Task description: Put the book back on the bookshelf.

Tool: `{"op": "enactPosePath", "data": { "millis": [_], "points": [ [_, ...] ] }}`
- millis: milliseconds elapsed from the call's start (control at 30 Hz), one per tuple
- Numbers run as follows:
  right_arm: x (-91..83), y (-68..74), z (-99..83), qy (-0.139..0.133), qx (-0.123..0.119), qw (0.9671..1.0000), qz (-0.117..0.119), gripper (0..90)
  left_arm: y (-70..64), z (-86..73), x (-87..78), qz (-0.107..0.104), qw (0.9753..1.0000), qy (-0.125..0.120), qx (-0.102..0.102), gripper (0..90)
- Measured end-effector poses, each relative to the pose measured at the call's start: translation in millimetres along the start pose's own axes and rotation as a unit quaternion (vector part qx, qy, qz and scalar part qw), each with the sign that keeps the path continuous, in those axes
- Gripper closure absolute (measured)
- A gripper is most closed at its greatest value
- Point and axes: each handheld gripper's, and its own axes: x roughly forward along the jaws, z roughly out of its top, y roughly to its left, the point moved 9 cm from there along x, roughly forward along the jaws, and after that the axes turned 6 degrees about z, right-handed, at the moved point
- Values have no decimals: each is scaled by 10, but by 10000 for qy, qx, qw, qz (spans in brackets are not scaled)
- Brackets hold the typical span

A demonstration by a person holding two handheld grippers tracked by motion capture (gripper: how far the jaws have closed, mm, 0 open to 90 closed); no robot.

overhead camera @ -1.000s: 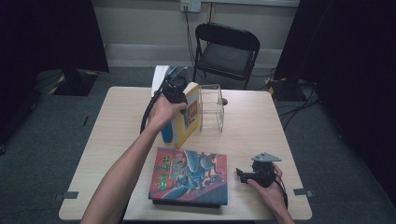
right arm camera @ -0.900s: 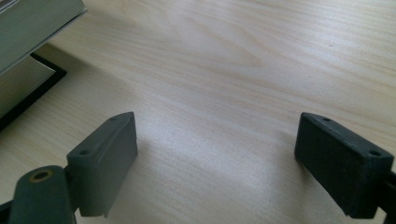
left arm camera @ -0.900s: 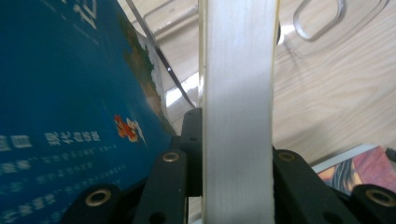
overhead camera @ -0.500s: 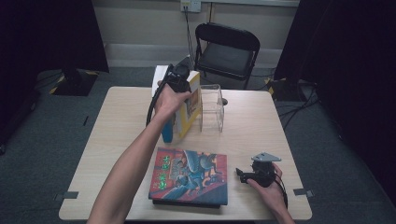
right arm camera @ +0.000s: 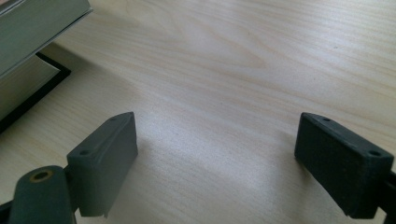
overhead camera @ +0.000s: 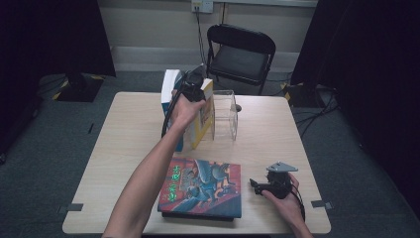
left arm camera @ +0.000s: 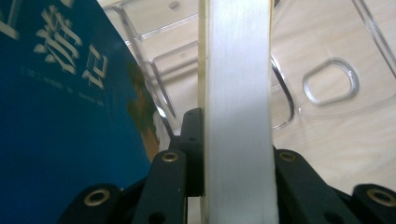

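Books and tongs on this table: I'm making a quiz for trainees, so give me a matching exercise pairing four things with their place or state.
Things:
1. yellow book
2. colourful book
3. right tongs
4. clear holder

States:
a. open, over bare table
b. lying flat at the table's near edge
c. clamped upright in the left tongs
d. standing beside the upright books

Pairs: 1-c, 2-b, 3-a, 4-d

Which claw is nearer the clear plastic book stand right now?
Left. The left claw grips a yellow book right beside the clear stand; the right claw rests near the table's front edge.
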Motion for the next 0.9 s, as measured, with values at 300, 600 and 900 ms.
{"op": "enactPosePath", "data": {
  "millis": [300,600,900],
  "points": [
    [3,5,2,-2,-19,10000,13,130,21,-5,-77,-139,9997,-168,91,692],
    [3,5,2,0,-20,10000,7,129,17,-73,-142,-6,9998,-92,171,611],
    [3,5,3,-4,-20,10000,5,129,20,-145,-235,-14,9997,-80,237,592]
  ]
}}
